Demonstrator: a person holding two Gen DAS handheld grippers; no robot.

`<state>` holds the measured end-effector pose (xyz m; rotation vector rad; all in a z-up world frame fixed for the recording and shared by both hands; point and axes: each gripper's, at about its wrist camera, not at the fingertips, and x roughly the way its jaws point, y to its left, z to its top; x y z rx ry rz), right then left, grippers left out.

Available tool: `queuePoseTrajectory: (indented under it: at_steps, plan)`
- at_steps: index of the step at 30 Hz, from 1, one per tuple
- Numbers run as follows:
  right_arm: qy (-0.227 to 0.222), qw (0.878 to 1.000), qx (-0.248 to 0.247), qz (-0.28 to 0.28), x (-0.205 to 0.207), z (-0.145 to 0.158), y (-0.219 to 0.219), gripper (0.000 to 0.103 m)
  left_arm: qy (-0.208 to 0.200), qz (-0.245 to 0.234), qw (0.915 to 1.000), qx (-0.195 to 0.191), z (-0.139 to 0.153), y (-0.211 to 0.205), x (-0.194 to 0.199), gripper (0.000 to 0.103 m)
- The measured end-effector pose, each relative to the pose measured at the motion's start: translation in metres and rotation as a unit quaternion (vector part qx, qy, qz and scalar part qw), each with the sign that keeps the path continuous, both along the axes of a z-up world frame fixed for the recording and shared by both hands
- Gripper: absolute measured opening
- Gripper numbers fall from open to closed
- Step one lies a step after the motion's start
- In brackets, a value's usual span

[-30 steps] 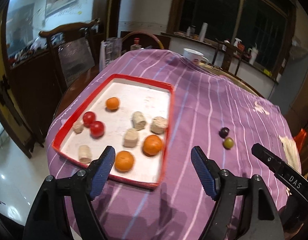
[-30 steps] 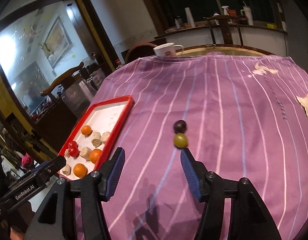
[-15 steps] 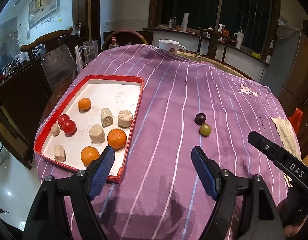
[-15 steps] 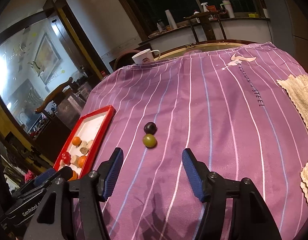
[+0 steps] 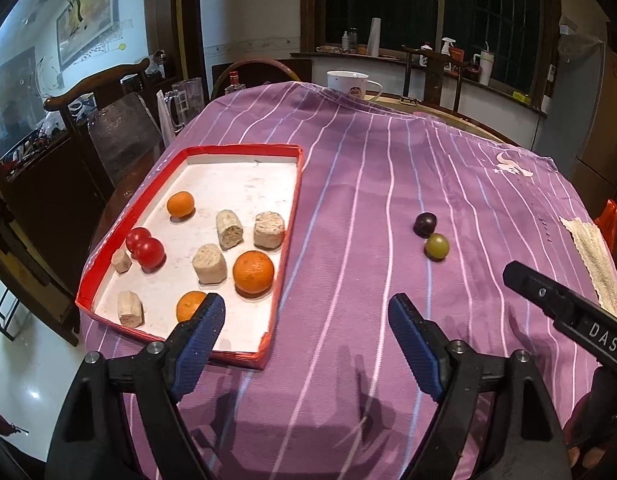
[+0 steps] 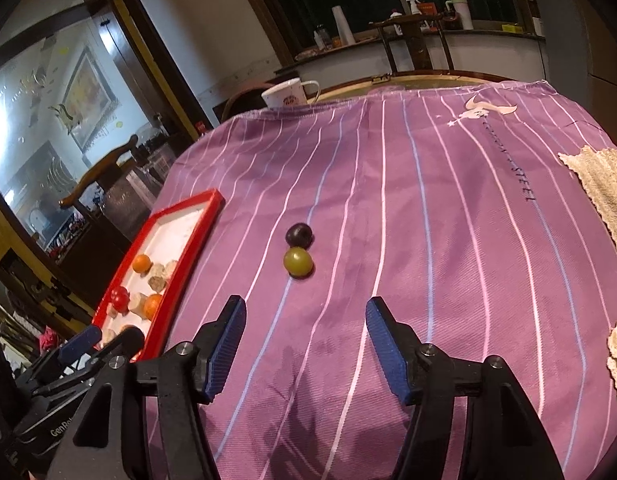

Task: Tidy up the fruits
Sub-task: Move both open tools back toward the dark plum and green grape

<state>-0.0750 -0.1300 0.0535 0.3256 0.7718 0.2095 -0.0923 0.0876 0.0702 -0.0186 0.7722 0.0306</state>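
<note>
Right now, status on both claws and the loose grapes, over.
Left claw open, empty, jaws just widened. Right claw open, empty, widening too. Green grape and dark grape touching on cloth, outside red tray. Path clear.

White mug [image 5: 347, 83] at far edge of purple striped cloth [image 5: 368, 184]; beige towel [image 6: 604, 188] on right.

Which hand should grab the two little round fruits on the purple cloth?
Probably the right. The green fruit and dark fruit lie just ahead of the right gripper, whose fingers stand open and empty. The left gripper sits nearer the red tray.
</note>
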Motion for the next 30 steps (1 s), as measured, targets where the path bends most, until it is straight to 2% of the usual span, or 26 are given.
queuePoseTrajectory:
  at_steps: [10,23,30]
  plan:
    - [0.032,0.999,-0.021,0.02,0.012,-0.017,0.026,0.067,0.004,0.013,0.9996,0.023,-0.013,0.013,0.004,0.083]
    - [0.049,0.997,-0.042,0.035,0.02,-0.026,0.043,0.067,0.013,0.022,0.9994,0.022,-0.021,0.025,0.008,0.083]
    - [0.057,0.993,-0.085,0.064,0.029,-0.02,0.048,0.067,0.014,0.023,0.9994,0.024,-0.023,0.027,0.011,0.083]
